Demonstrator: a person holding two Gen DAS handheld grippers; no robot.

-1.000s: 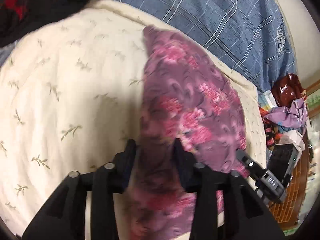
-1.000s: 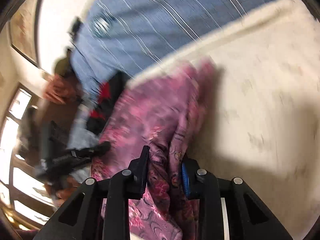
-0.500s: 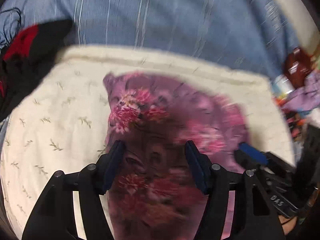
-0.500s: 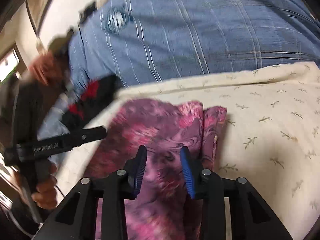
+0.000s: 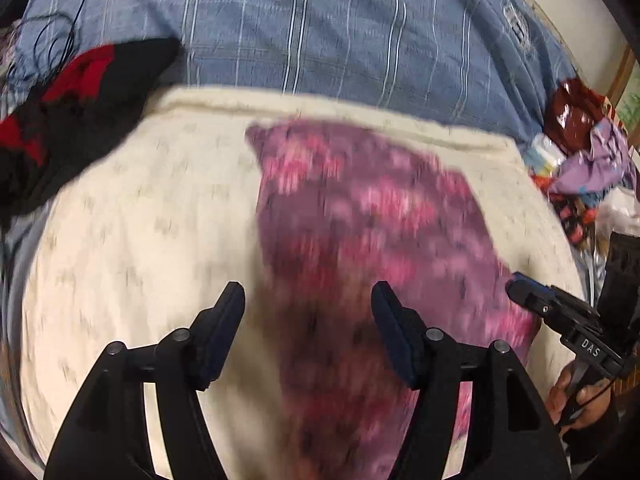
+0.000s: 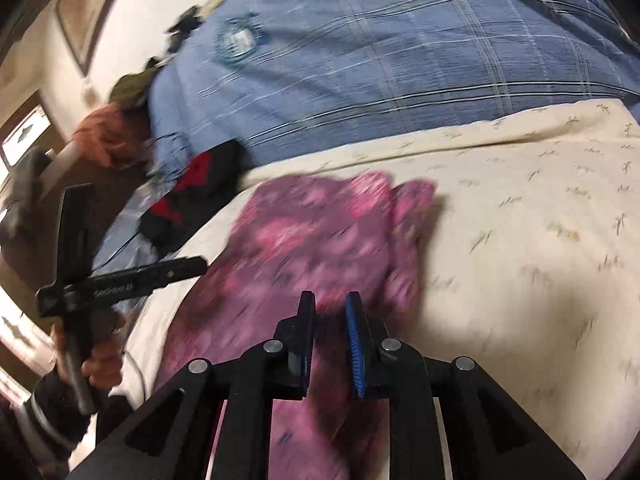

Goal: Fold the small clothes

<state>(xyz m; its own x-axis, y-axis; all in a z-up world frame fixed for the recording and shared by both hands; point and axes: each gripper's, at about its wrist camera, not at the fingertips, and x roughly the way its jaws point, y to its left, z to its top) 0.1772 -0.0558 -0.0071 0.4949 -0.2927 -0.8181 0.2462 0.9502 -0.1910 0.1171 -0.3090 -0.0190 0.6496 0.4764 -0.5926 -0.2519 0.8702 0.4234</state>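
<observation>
Left tongs (image 5: 308,300) have just been opening wide, nothing pinched, above my pink flowery cloth (image 5: 360,248), which lies flat near the cream blanket's (image 5: 132,216) far edge. Right tongs (image 6: 330,306) have just been closing to a thin gap, empty, over the cloth's (image 6: 312,240) near end.

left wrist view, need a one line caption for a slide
Open left tongs hover above a purple floral garment lying flat on a cream leaf-print blanket, with the right tongs at the edge.

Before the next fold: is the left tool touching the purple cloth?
Apart. In the left wrist view the left tool hovers open over the purple cloth, nothing pinched between its pads.
</observation>
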